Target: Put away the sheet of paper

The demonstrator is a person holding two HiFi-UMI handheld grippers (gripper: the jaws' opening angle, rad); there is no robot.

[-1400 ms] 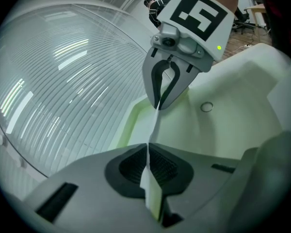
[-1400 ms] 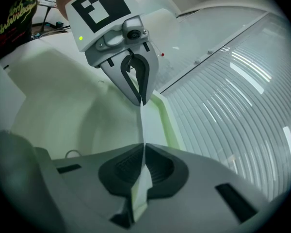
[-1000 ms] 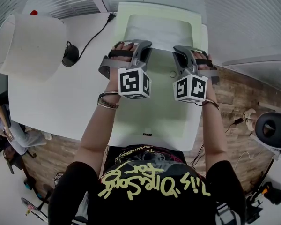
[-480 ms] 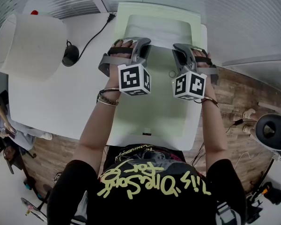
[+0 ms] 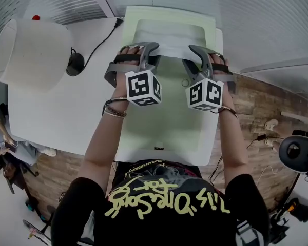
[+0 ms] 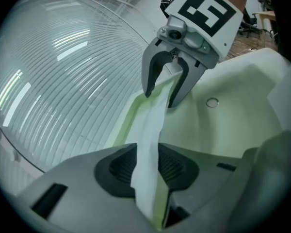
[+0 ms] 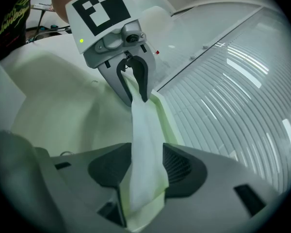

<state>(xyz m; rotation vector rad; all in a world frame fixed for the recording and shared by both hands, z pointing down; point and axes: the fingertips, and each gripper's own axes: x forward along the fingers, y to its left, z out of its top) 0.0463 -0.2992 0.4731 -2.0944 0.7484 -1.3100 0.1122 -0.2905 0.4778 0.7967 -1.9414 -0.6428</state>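
We're in an office or studio workroom here. A broad white table (image 5: 56, 111) stands on brown wood-plank flooring (image 5: 262, 99), with pale slatted window blinds (image 5: 66, 1) along twelve o'clock. At ten o'clock sits a big white cylindrical lampshade (image 5: 31, 53), a black power cable (image 5: 100, 40) trailing beside it. Black wheeled chair legs (image 5: 33, 225) show at eight o'clock. At four there are loose floor cords (image 5: 256, 136) and a round black device (image 5: 297, 150).

The black T-shirt (image 5: 164, 204) bears large yellow script across the chest, upside down in the head view. It seems to read "This One Song for", though the last letters are uncertain. A smaller yellow line by its collar is too blurred to read. Tiny dark print at the near edge of the pale green mat (image 5: 169, 132) is too small to read.
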